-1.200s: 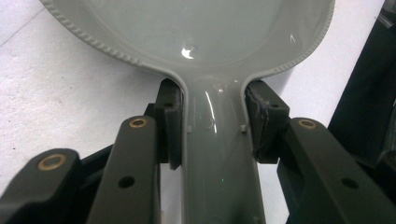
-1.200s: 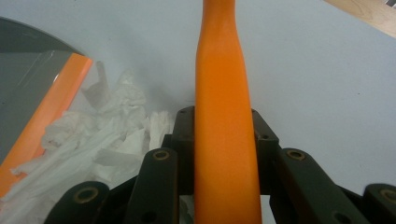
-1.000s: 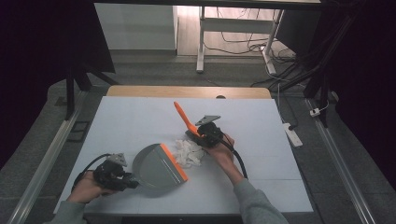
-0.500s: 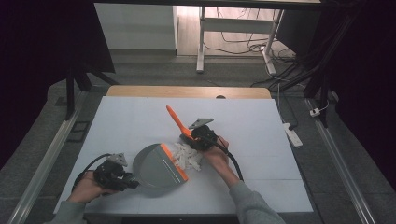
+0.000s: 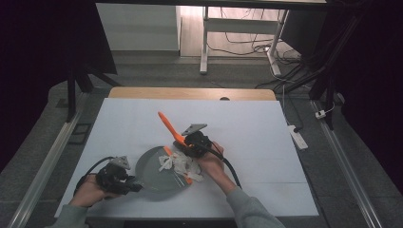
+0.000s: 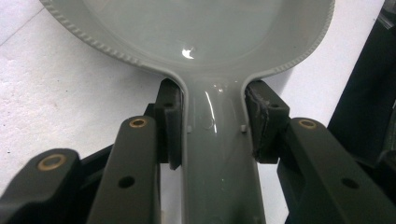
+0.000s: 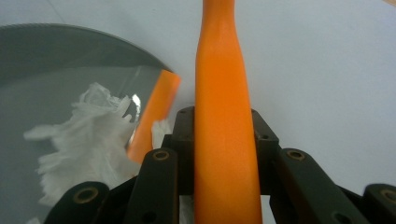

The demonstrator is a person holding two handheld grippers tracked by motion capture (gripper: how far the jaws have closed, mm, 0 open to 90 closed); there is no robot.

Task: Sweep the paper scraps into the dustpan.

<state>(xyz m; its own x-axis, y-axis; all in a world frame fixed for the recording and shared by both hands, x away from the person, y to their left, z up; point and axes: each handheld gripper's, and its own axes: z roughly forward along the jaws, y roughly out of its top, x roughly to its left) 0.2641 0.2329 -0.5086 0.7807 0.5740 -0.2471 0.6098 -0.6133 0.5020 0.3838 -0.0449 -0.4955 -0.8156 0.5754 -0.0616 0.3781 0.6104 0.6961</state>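
A grey dustpan [image 5: 154, 176] lies flat on the white table, its orange lip [image 5: 189, 179] turned to the right. My left gripper [image 5: 134, 186] is shut on the dustpan's handle [image 6: 219, 158], with both pads [image 6: 170, 122] pressed against its sides. My right gripper [image 5: 189, 143] is shut on the orange handle [image 5: 167, 124] of a brush, which slants up and to the far left. Shredded white paper [image 5: 179, 164] lies across the lip and into the pan, just below the right gripper. In the right gripper view the paper [image 7: 88, 144] sits left of the handle [image 7: 224, 130].
The white table top [image 5: 266, 142] stretches wide to the right and to the far side, ending at a wooden back edge [image 5: 190, 93]. Metal rails run along both sides of the table. A power strip [image 5: 298, 136] lies on the floor at the right.
My right gripper has carried the brush leftwards toward the dustpan, and the white paper has been pushed onto the pan's lip. The left gripper and the dustpan have stayed still.
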